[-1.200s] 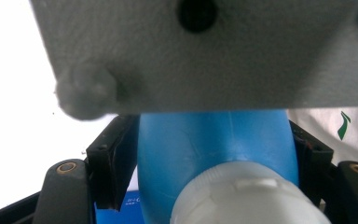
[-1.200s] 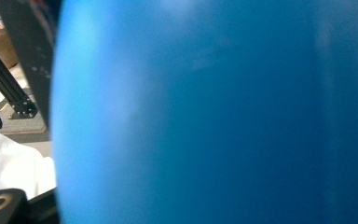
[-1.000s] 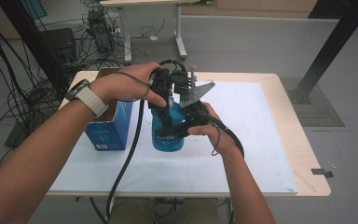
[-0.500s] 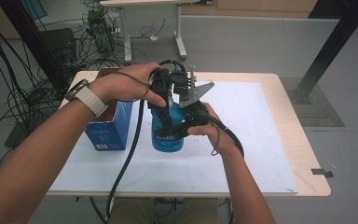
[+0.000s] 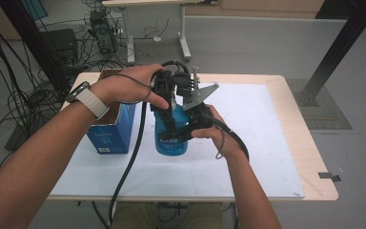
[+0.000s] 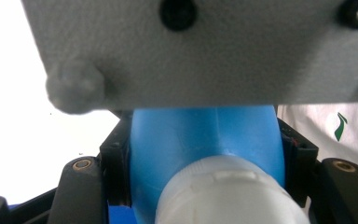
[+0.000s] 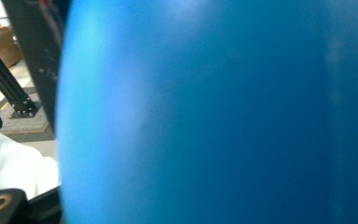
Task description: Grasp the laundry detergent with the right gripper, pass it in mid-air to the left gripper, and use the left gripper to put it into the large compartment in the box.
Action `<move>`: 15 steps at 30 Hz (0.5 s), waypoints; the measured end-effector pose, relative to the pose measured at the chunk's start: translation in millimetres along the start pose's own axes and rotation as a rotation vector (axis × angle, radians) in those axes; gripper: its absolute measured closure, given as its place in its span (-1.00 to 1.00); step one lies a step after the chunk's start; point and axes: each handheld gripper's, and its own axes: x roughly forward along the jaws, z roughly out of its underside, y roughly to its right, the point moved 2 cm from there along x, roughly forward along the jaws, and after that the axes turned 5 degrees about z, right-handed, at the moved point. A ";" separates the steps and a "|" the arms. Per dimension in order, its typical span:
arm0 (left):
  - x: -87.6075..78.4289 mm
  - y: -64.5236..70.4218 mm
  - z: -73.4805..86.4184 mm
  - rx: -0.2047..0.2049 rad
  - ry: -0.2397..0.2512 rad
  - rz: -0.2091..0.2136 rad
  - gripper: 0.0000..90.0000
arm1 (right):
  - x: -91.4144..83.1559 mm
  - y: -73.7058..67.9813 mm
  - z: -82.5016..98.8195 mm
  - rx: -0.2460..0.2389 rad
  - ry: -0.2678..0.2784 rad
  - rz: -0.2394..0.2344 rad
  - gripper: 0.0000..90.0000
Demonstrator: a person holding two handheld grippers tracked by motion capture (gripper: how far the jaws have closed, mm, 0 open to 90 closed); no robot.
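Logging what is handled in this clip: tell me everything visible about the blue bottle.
The blue bottle looks like glossy plastic, with a rounded shoulder and a white cap on its neck. It stands upright on the white sheet over the table, just right of an open blue carton. A pale label band crosses its lower body. The left gripper is shut on its top, the right gripper shut on its body.

left of bottle (image 5: 171,138): blue box (image 5: 110,129) close beside, tight gap
right of bottle: bare white mat (image 5: 262,138), open room
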 end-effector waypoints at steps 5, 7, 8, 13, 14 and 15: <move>0.5 0.4 0.2 -0.001 -0.002 -0.001 -0.16 | 0.1 -0.3 0.0 0.001 -0.002 0.000 -0.03; 0.5 0.5 0.4 -0.002 -0.001 -0.002 -0.16 | 0.1 -0.3 0.0 -0.001 -0.004 0.002 -0.03; 0.5 0.5 0.5 -0.001 0.003 -0.003 -0.16 | 0.0 -0.5 0.0 0.000 -0.003 0.001 -0.03; 0.2 1.6 0.1 0.002 0.000 -0.006 -0.16 | -0.4 -0.8 -0.3 -0.005 -0.004 0.003 -0.03; 0.3 1.4 0.2 0.002 0.002 -0.005 -0.16 | -0.7 -1.1 -0.4 -0.005 -0.005 0.005 -0.03; 0.5 1.1 0.3 0.002 0.005 -0.002 -0.16 | -0.7 -1.0 -0.3 -0.007 -0.005 0.004 -0.03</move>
